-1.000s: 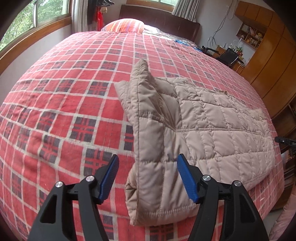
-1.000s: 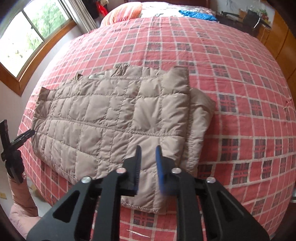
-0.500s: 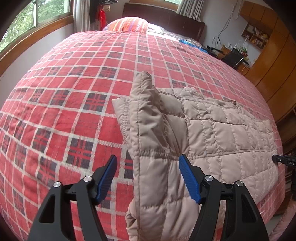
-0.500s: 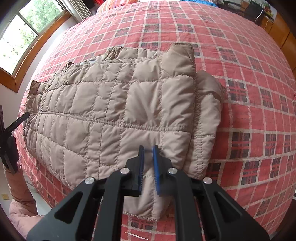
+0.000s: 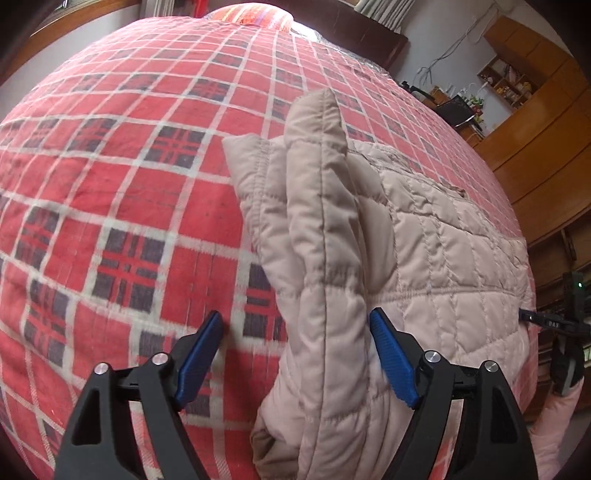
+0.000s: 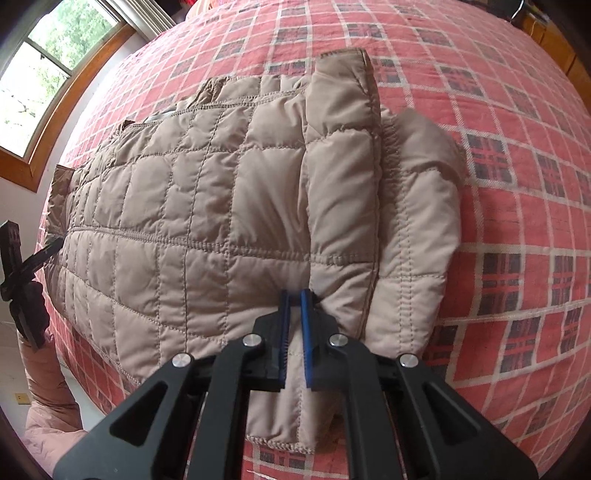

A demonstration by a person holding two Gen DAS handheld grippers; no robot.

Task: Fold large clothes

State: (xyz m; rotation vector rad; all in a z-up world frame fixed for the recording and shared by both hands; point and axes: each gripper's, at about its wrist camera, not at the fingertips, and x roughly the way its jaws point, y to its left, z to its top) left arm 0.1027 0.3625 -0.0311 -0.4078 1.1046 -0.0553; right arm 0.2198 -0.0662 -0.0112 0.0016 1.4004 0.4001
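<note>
A beige quilted jacket [image 5: 424, 240] [image 6: 207, 206] lies partly folded on a red plaid bedspread [image 5: 129, 166] [image 6: 517, 184]. My left gripper [image 5: 295, 319] is open and low over the bed. Its blue fingertips [image 5: 207, 339] stand on either side of a raised, folded sleeve edge. My right gripper [image 6: 294, 299] is shut on a pinch of the jacket near its front edge, where the fabric puckers around the tips. A sleeve bulges out to the right of that pinch.
A person's pink sleeve [image 6: 40, 369] and a black tool show beyond the bed edge at the left. A wooden wardrobe [image 5: 535, 129] and a cluttered desk [image 5: 454, 107] stand at the right, a dark headboard [image 5: 351, 29] at the far end, a window [image 6: 55, 74] at the left.
Both grippers have moved forward and down onto the jacket. The left now straddles the raised sleeve fold. The right has pushed into the fabric and pinched it.
</note>
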